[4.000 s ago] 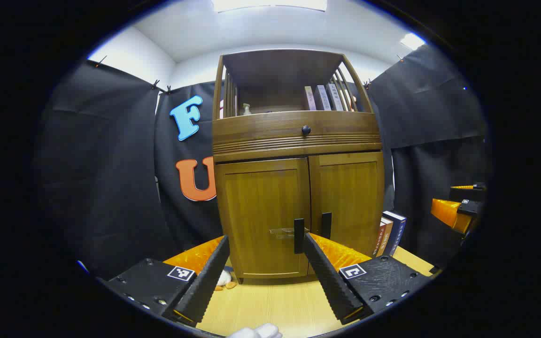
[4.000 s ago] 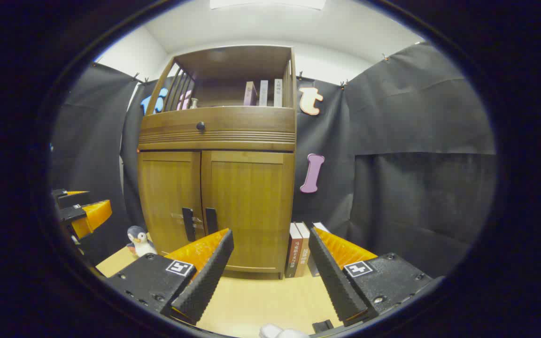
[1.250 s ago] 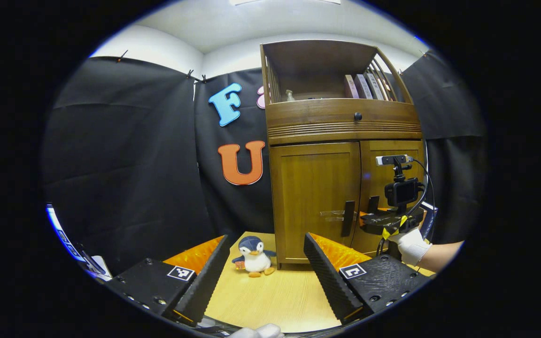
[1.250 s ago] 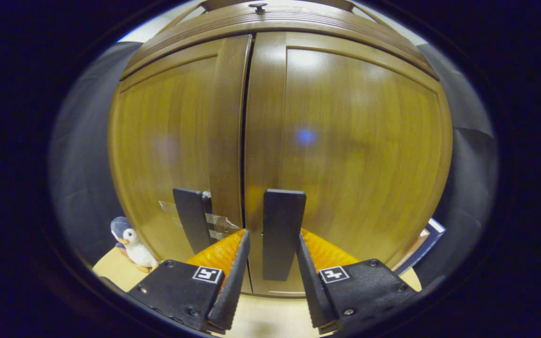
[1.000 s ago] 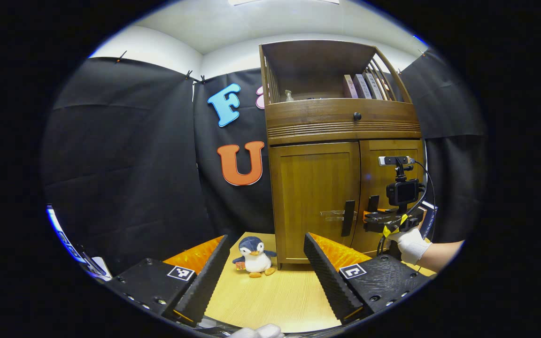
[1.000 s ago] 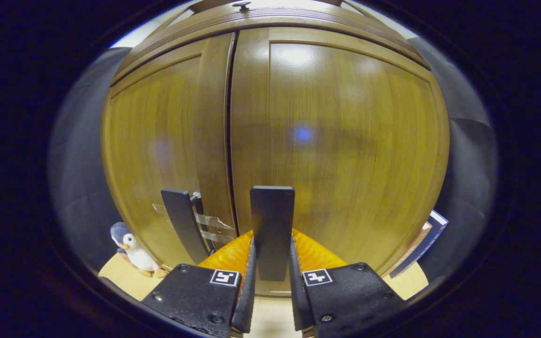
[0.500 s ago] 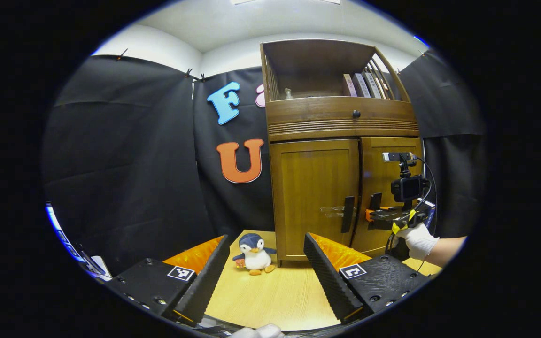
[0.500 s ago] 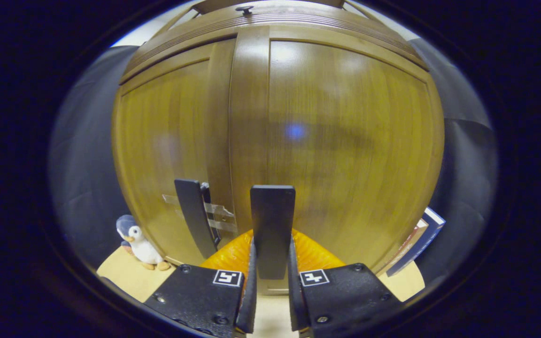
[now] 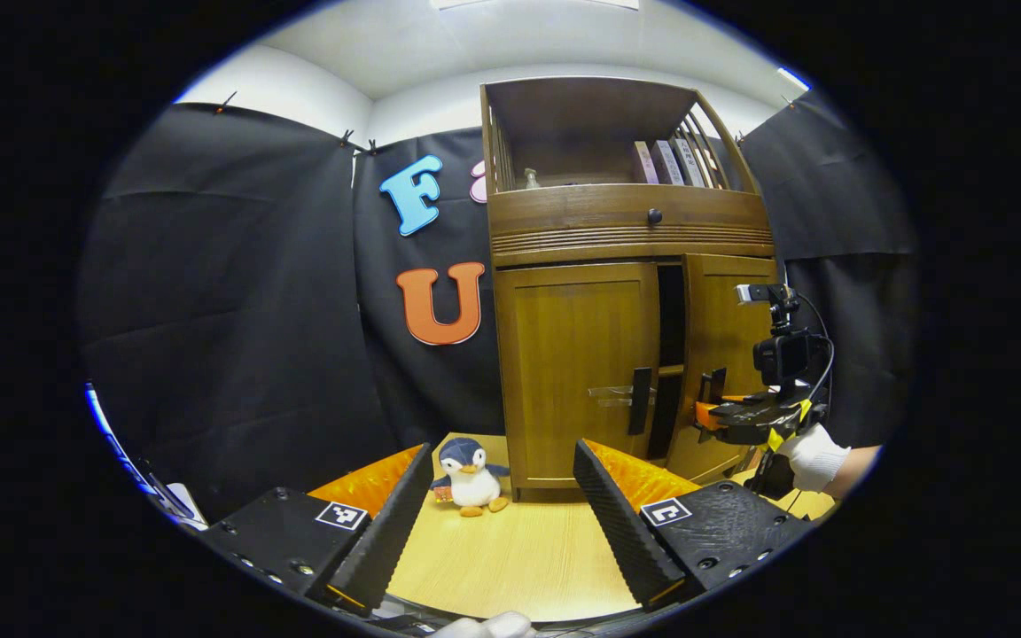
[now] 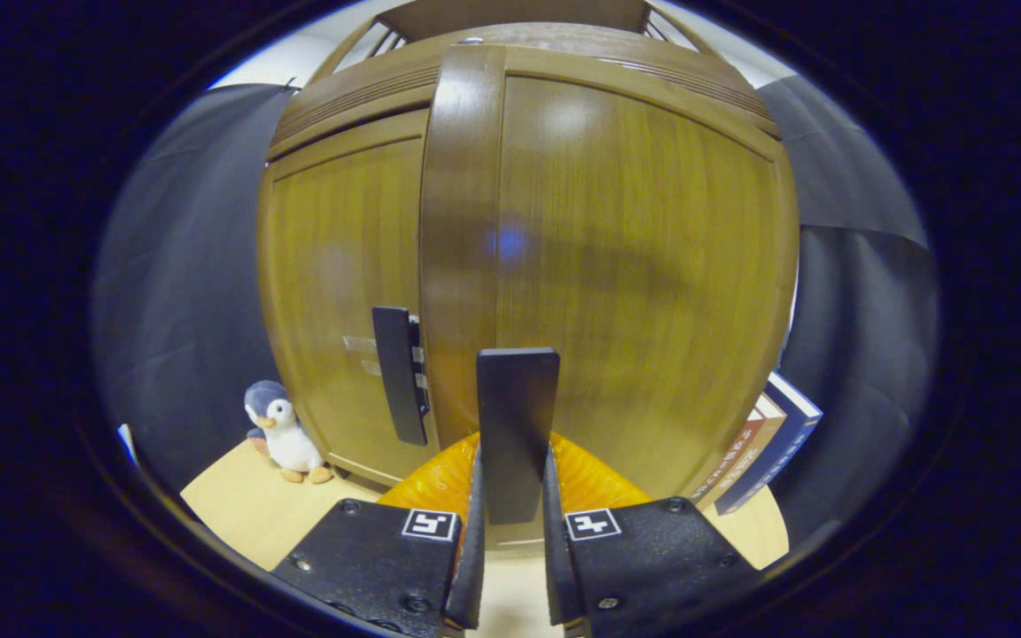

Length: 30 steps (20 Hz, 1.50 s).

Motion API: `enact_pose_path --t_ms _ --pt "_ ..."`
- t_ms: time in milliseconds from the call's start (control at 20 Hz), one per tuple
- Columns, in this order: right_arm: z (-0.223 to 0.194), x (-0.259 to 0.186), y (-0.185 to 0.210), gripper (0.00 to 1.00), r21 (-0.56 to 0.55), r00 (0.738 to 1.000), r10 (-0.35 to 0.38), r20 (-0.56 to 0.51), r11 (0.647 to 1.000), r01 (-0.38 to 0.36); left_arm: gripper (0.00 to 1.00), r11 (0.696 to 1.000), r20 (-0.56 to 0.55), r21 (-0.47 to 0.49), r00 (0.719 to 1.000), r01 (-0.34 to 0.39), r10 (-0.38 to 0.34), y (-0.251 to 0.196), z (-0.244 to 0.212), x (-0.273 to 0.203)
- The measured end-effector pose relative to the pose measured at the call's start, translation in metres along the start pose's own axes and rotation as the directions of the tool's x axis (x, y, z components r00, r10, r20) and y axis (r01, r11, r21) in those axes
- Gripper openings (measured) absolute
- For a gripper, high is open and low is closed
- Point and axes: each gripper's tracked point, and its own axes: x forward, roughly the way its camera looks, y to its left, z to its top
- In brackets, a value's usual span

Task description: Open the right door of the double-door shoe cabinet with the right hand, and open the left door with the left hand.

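The wooden shoe cabinet stands on a light table. Its right door is swung partly out, and a dark gap shows beside it in the left gripper view. My right gripper is shut on the right door's dark upright handle. In the left gripper view that gripper is held by a white-gloved hand at the right door. The left door is closed, its dark handle untouched. My left gripper hangs open well in front of the cabinet with nothing between its fingers.
A plush penguin sits on the table at the cabinet's left foot. Books lean against the cabinet's right side. Black cloth walls close in on both sides. The light wooden tabletop lies between my left gripper and the cabinet.
My right gripper closed on the right door's handle and has pulled the door partly out, so a dark gap has appeared. My left gripper stays open and has barely shifted.
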Motion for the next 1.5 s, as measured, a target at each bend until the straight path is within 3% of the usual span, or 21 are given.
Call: enact_pose_path --t_ms 100,350,400,450,850,900,1200,1400,1450,1500 --pt "-0.004 -0.011 -0.004 0.32 -0.002 1.000 0.008 0.000 1.000 -0.008 0.96 1.000 0.000 0.004 1.000 0.010 -0.010 -0.005 -0.001 -0.003" --pt "-0.013 -0.041 -0.018 0.32 -0.005 0.999 0.032 -0.001 0.999 -0.032 0.96 0.999 -0.005 0.002 0.999 0.041 -0.041 -0.020 -0.003 -0.006" --pt "-0.016 -0.048 -0.021 0.31 -0.005 0.999 0.036 -0.003 0.999 -0.036 1.00 0.999 -0.004 -0.001 0.999 0.049 -0.049 -0.023 -0.003 -0.006" --pt "-0.018 -0.054 -0.026 0.31 -0.007 0.999 0.038 -0.004 0.999 -0.038 0.96 0.998 -0.004 0.000 0.998 0.055 -0.055 -0.027 -0.003 -0.006" --pt "-0.033 -0.096 -0.061 0.31 -0.035 0.999 0.049 -0.007 0.998 -0.050 0.96 0.994 -0.002 0.018 0.994 0.111 -0.111 -0.050 -0.001 0.000" --pt "-0.034 -0.101 -0.066 0.31 -0.044 0.999 0.045 -0.006 0.998 -0.045 1.00 0.993 -0.002 0.021 0.993 0.120 -0.120 -0.053 -0.001 0.002" --pt "-0.042 -0.128 -0.097 0.28 -0.054 1.000 -0.023 -0.007 0.998 0.023 0.96 0.983 -0.001 0.026 0.983 0.183 -0.184 -0.083 0.002 0.007" --pt "-0.048 -0.136 -0.130 0.25 -0.051 0.993 -0.118 -0.021 0.992 0.116 1.00 0.976 -0.003 0.045 0.977 0.211 -0.211 -0.098 0.002 0.009" --pt "-0.048 -0.138 -0.138 0.22 -0.039 0.990 -0.139 -0.025 0.990 0.138 0.96 0.975 -0.005 0.045 0.976 0.219 -0.219 -0.102 0.000 0.008" --pt "-0.048 -0.141 -0.144 0.21 -0.027 0.988 -0.152 -0.025 0.988 0.151 1.00 0.973 -0.006 0.042 0.974 0.226 -0.226 -0.106 0.000 0.007"
